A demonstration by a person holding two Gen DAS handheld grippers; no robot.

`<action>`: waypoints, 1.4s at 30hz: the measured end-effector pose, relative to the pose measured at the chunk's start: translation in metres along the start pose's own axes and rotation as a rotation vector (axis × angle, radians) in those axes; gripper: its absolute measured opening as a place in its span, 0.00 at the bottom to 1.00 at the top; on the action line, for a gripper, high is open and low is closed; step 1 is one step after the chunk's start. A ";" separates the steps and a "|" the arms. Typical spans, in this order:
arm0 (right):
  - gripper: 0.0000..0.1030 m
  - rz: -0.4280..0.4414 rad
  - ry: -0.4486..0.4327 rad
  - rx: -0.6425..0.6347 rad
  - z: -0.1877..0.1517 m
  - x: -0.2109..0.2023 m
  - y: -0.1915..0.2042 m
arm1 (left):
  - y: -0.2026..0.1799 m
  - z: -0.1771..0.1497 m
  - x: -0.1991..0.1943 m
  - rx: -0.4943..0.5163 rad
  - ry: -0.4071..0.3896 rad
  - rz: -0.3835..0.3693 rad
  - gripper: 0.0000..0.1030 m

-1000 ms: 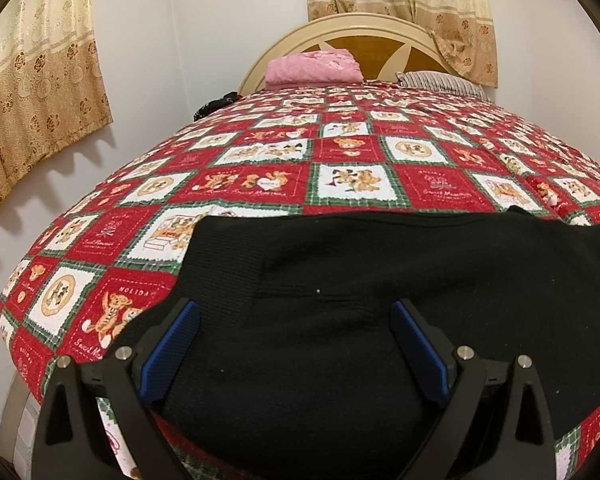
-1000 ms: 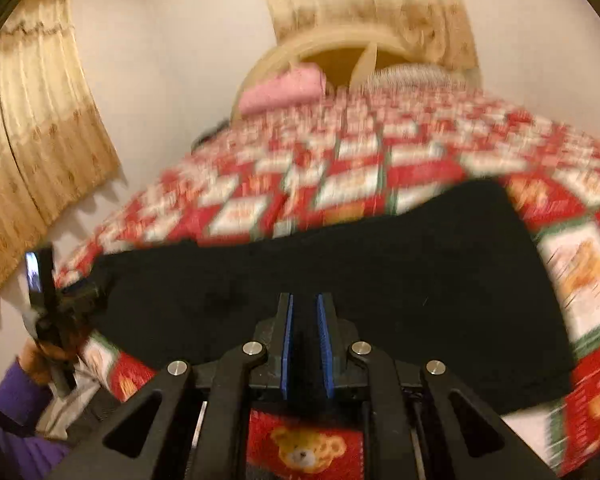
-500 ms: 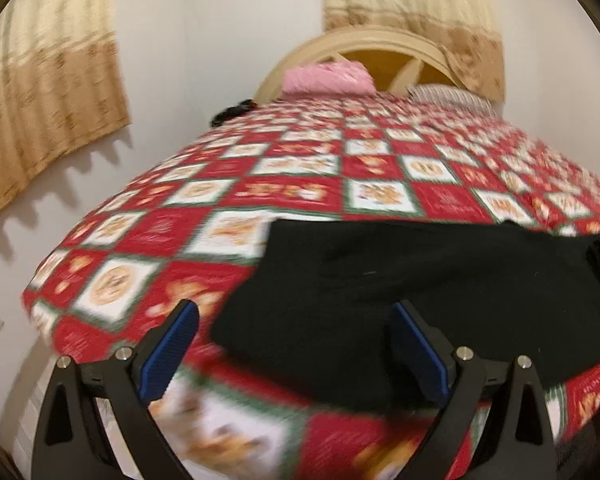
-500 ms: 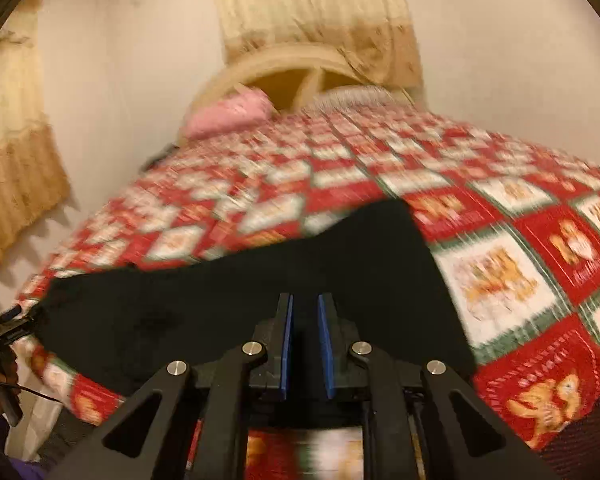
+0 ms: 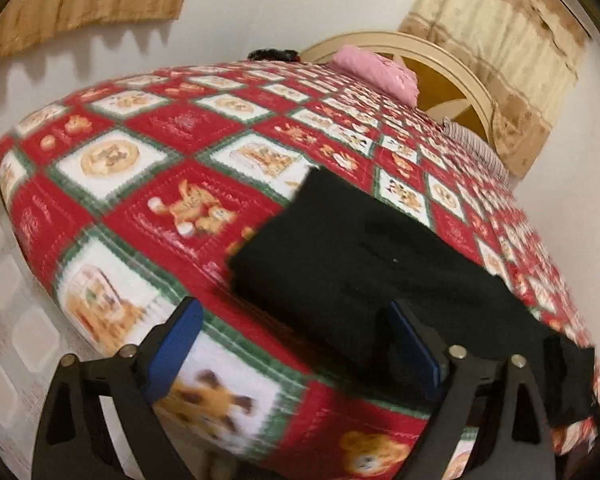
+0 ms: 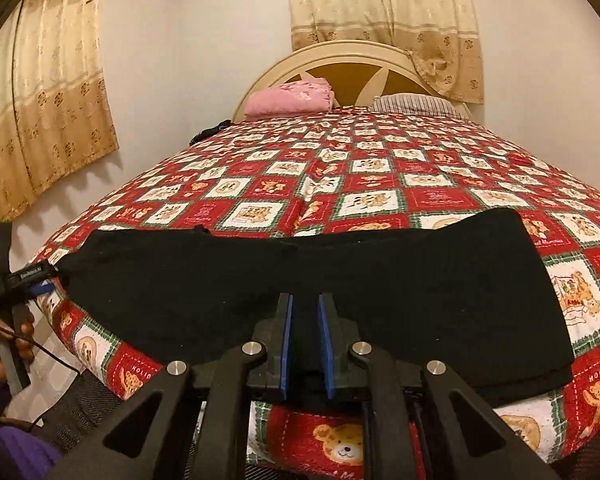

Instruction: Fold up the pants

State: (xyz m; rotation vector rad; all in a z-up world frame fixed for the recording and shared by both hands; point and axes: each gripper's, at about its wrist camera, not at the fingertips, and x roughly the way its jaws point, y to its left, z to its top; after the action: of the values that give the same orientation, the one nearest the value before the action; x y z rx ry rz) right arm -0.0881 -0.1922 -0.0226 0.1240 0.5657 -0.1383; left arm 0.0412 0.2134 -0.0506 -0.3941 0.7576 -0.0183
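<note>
The black pants (image 6: 320,276) lie flat in a long band across the near edge of the bed. In the left wrist view their end (image 5: 364,264) fills the right half, in front of my right-hand finger. My left gripper (image 5: 292,312) stands wide with its jaws closing. Only the near corner of the cloth lies between them and the pads do not touch it. In the right wrist view it shows at the pants' left end as a black gripper (image 6: 40,282) held in a hand. My right gripper (image 6: 306,320) hangs over the pants' middle, shut to a narrow slit, nothing visibly pinched.
The bed carries a red, white and green bear-patterned quilt (image 6: 340,184). A pink folded cloth (image 6: 290,98) and a striped pillow (image 6: 416,104) lie by the round headboard (image 6: 352,64). Curtains hang on both walls. A person's hand (image 6: 4,344) and purple sleeve are at the left.
The left view has rolled and slid leftward, so the pants now sit to the right of its jaws, which have narrowed slightly. The right view swung right and back over the pants' middle.
</note>
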 end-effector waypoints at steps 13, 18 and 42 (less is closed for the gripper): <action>0.13 -0.006 0.016 0.053 0.001 0.001 -0.010 | 0.002 0.009 0.014 -0.137 -0.013 -0.058 0.34; 0.13 -0.018 0.020 0.097 0.002 0.001 -0.019 | -0.014 0.009 0.007 -0.041 -0.044 -0.042 0.21; 0.13 -0.011 0.014 0.313 0.006 -0.006 -0.069 | -0.278 -0.135 -0.033 0.985 -0.079 -0.425 0.33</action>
State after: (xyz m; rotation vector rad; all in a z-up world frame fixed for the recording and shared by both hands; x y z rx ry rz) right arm -0.1012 -0.2603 -0.0197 0.4260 0.5556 -0.2360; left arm -0.0392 -0.0847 -0.0186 0.3914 0.4961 -0.7430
